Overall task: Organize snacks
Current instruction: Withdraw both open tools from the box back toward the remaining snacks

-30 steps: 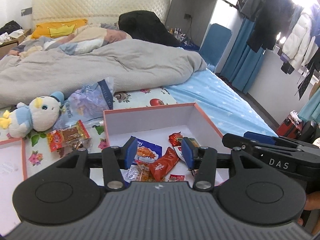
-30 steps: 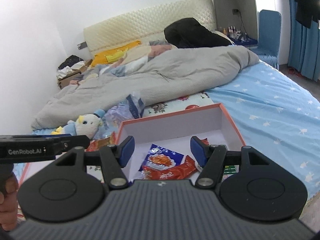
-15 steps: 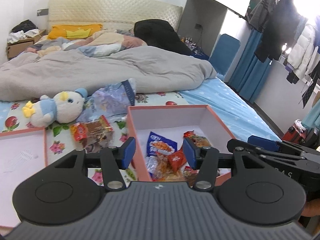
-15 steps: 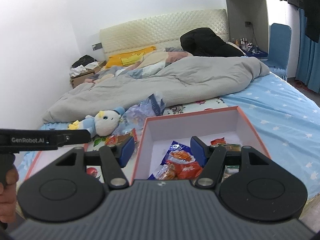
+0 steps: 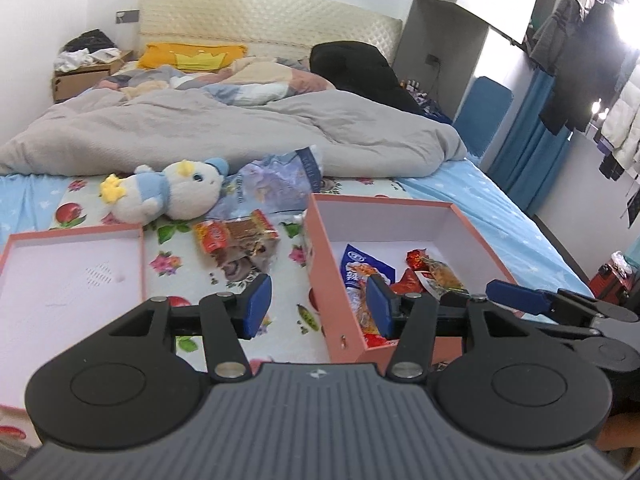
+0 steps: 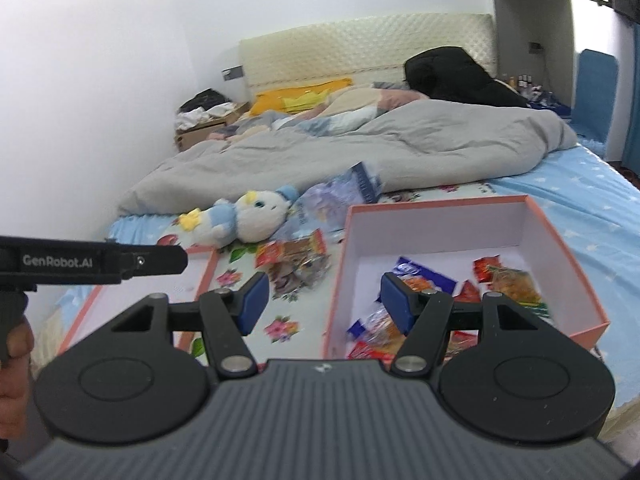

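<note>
An open pink box (image 5: 316, 240) (image 6: 440, 205) lies on the bed and holds several snacks, among them a blue packet (image 5: 362, 268) (image 6: 424, 276) and red packets (image 5: 418, 258) (image 6: 486, 268). Loose red and brown snack packets (image 5: 236, 236) (image 6: 294, 252) lie on the flowered sheet left of the box. My left gripper (image 5: 319, 306) is open with nothing held, hovering over the box's left wall. Open and holding nothing as well, my right gripper (image 6: 325, 302) hangs over the same wall.
The box's pink lid (image 5: 72, 276) (image 6: 208, 254) lies at the left. A plush toy (image 5: 168, 196) (image 6: 244, 220) and a lilac plastic bag (image 5: 276, 184) (image 6: 336, 196) sit behind the loose snacks. A grey duvet (image 5: 200, 128) covers the far bed. A hand (image 6: 14, 344) holds the left gripper's handle.
Both grippers have moved left along the bed, so the box has slid rightwards in both views. The lid and loose packets now show more fully. Both jaws stay open.
</note>
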`<state>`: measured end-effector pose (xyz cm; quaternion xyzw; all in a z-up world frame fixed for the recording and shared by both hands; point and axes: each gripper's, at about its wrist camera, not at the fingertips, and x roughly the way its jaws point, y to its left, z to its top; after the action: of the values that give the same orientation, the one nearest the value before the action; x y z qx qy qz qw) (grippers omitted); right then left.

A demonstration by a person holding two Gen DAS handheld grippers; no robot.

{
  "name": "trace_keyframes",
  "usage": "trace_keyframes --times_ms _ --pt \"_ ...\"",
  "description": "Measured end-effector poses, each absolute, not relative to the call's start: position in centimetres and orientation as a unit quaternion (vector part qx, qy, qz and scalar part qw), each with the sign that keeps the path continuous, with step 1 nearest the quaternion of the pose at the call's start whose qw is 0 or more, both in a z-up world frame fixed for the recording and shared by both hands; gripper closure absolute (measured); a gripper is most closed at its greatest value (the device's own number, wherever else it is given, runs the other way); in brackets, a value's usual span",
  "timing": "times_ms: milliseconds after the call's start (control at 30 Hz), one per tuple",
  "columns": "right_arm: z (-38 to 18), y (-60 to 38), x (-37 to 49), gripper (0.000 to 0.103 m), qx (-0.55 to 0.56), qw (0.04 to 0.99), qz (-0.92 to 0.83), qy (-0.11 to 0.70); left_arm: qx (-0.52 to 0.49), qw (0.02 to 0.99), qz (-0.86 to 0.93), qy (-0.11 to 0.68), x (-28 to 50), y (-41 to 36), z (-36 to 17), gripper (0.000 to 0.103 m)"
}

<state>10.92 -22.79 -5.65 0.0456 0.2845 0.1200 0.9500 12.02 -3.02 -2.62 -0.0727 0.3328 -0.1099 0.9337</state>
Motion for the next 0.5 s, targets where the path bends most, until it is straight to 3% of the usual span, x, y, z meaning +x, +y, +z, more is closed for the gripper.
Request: trace_keyframes --times_ms 300,400,500 --pt "-6.9 -20.8 9.7 0.039 0.026 0.949 0.131 0.285 -0.082 0.935 -0.075 0.336 9.3 -0.1 -4.1 0.032" --pt "-7.3 -20.3 9.6 0.031 0.019 0.948 0.133 0.287 -0.092 0.934 -0.064 0.341 9.1 1.2 -4.6 0.032" --pt "-7.8 -19.8 9.5 0.031 0.011 0.948 0.135 0.288 -0.095 0.932 -0.058 0.346 9.3 1.9 -5.3 0.032"
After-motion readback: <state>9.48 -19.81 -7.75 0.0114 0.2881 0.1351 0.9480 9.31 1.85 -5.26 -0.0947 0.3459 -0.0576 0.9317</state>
